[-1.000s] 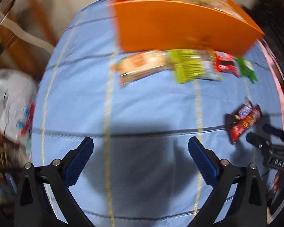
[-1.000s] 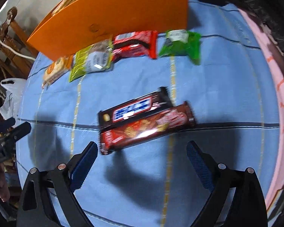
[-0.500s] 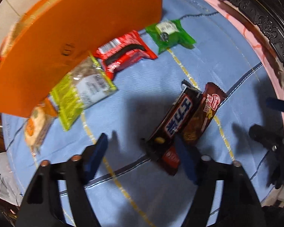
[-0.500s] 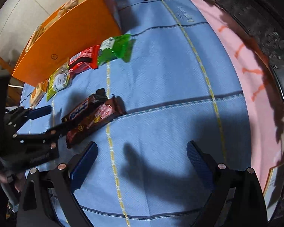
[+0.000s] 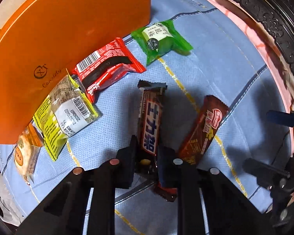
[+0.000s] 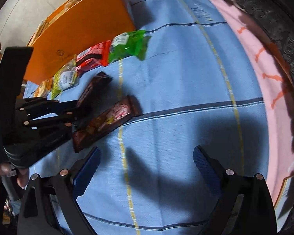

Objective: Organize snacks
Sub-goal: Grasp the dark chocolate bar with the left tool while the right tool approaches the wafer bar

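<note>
The left tongs (image 5: 147, 156) are being clenched on the near end of the dark Snickers-type bar (image 5: 150, 117); a second ago they were standing fully released over bare blue tablecloth (image 5: 215, 74), well away from any snack. In the same interval the bar is being parted from the brown wafer bar (image 5: 202, 131), against which it was lying side by side; a wedge of cloth is now being shown between the two, and their near ends are hidden behind the left jaws. This is being judged as the pick completed: the bar is being held and is ready to be carried, presumably to the orange box (image 5: 68, 39), though its far end appears to be resting on the cloth still.

Taking the orange box as the landmark: the gripped bar is lying well out from the box front, pointing roughly toward it, with the red packet (image 5: 107, 66) and the yellow-green packet (image 5: 64, 115) being kept between it and the box wall. The green packet (image 5: 160, 39) is lying just off the box's right corner. An orange-labelled snack (image 5: 23, 152) is lying below the box's left end.

The right tongs (image 6: 145, 168) are being held released, nothing between the pads, over empty cloth further from the box than the wafer bar (image 6: 107, 121).
</note>
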The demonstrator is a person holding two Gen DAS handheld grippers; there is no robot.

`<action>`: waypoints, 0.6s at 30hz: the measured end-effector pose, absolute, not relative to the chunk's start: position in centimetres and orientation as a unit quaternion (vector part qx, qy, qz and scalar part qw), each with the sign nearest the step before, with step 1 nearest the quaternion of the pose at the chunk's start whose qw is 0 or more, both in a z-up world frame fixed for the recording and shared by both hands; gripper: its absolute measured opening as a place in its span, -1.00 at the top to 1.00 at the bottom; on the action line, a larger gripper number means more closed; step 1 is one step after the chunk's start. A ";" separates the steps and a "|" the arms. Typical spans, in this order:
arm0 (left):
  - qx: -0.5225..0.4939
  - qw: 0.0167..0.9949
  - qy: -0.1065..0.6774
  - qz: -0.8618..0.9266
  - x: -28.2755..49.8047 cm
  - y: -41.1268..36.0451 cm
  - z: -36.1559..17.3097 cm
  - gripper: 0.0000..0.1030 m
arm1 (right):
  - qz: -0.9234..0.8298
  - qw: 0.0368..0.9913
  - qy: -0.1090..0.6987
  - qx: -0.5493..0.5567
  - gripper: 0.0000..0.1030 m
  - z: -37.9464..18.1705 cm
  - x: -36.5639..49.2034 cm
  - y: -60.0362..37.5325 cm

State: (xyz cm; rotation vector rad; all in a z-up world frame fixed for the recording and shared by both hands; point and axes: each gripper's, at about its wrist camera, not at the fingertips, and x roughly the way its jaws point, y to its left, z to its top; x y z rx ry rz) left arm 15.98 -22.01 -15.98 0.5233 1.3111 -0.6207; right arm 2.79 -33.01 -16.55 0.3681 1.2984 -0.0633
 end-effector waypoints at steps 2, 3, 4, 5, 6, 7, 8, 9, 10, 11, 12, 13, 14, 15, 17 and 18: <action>0.216 0.715 0.606 -0.275 16.1 -20.8 -15.9 0.67 | -0.023 0.778 0.605 0.168 -0.85 -16.4 3.2 -32.3; 0.201 0.715 0.611 -0.273 16.0 -20.2 -15.8 0.67 | -0.021 0.776 0.608 0.167 -0.85 -16.4 3.4 -32.1; 0.188 0.720 0.611 -0.268 16.0 -19.0 -15.5 0.67 | -0.018 0.773 0.611 0.169 -0.85 -16.5 3.7 -31.6; 0.179 0.727 0.610 -0.258 16.0 -17.6 -15.2 0.67 | -0.012 0.769 0.615 0.176 -0.85 -16.7 4.0 -31.1; 0.169 0.731 0.612 -0.248 15.9 -16.3 -14.9 0.67 | -0.006 0.765 0.618 0.181 -0.85 -16.9 4.3 -30.7; 0.146 0.734 0.620 -0.236 15.7 -14.2 -14.8 0.67 | 0.000 0.761 0.621 0.189 -0.85 -17.1 4.8 -30.1; 0.132 0.736 0.624 -0.227 15.7 -12.8 -14.8 0.67 | -0.002 0.759 0.622 0.191 -0.85 -17.4 5.3 -29.5; 0.118 0.738 0.629 -0.214 15.6 -11.3 -14.9 0.67 | -0.007 0.759 0.623 0.190 -0.85 -17.5 5.6 -29.1; 0.104 0.739 0.634 -0.201 14.9 -9.7 -15.0 0.67 | -0.014 0.759 0.624 0.186 -0.85 -17.8 6.3 -28.5; 0.092 0.738 0.640 -0.192 14.5 -8.5 -15.2 0.67 | -0.016 0.760 0.624 0.181 -0.85 -17.9 6.8 -27.9; 0.085 0.737 0.644 -0.187 14.1 -7.8 -15.4 0.67 | -0.020 0.762 0.624 0.171 -0.85 -18.1 7.4 -27.2; 0.080 0.734 0.649 -0.181 13.7 -7.0 -15.8 0.67 | -0.028 0.765 0.623 0.161 -0.85 -18.2 8.0 -26.7; 0.078 0.733 0.651 -0.178 13.4 -6.6 -16.0 0.67 | -0.037 0.766 0.624 0.150 -0.85 -18.3 8.4 -26.2; 0.076 0.733 0.652 -0.176 13.5 -6.2 -16.2 0.66 | -0.041 0.768 0.623 0.145 -0.84 -18.4 8.8 -25.8; 0.069 0.737 0.648 -0.180 13.3 -5.9 -16.2 0.66 | -0.057 0.766 0.629 0.121 -0.74 -19.0 9.6 -25.1; 0.067 0.738 0.648 -0.179 13.3 -5.9 -16.2 0.66 | -0.062 0.767 0.629 0.113 -0.73 -19.1 9.8 -24.9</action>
